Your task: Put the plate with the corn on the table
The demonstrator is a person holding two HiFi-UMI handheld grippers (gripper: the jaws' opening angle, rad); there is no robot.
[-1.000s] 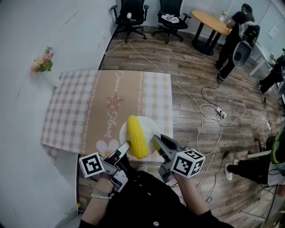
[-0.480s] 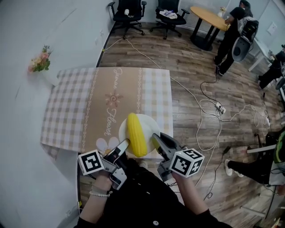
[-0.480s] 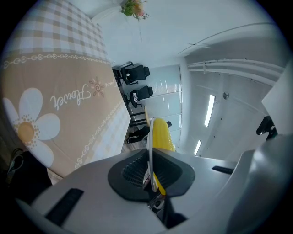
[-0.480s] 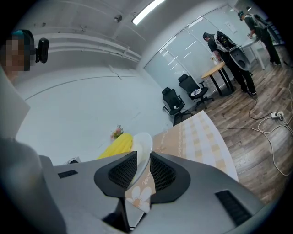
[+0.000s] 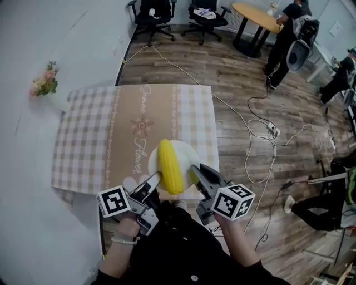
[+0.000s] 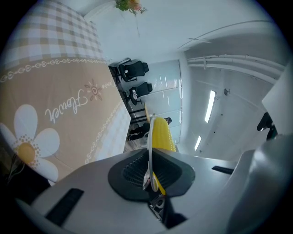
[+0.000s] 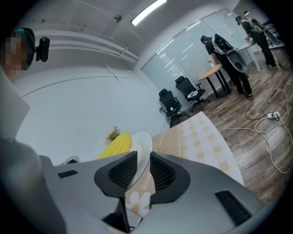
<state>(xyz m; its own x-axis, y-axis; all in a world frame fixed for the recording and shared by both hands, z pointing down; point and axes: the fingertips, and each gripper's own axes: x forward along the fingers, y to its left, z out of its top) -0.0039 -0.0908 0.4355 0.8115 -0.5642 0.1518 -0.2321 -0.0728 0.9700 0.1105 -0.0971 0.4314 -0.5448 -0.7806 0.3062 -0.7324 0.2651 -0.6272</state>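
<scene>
A white plate [image 5: 185, 153] carries a big yellow corn cob [image 5: 169, 166] and hangs over the near edge of the table [image 5: 89, 145]. My left gripper [image 5: 156, 181] is shut on the plate's left rim, seen edge-on between its pads as the plate [image 6: 149, 151], with the corn [image 6: 161, 135] beyond. My right gripper [image 5: 194, 173] is shut on the right rim; the plate [image 7: 141, 151] sits between its ribbed pads and the corn [image 7: 114, 145] lies to the left.
The table has a beige checked cloth with a flower print [image 5: 143, 127]. A flower vase [image 5: 45, 83] stands by the wall at the left. Cables [image 5: 261, 133] run over the wood floor at the right. Office chairs [image 5: 151, 14], a round table [image 5: 256, 16] and people stand farther back.
The view has shifted slightly; the plate and both grippers keep the same place over the table's near edge.
</scene>
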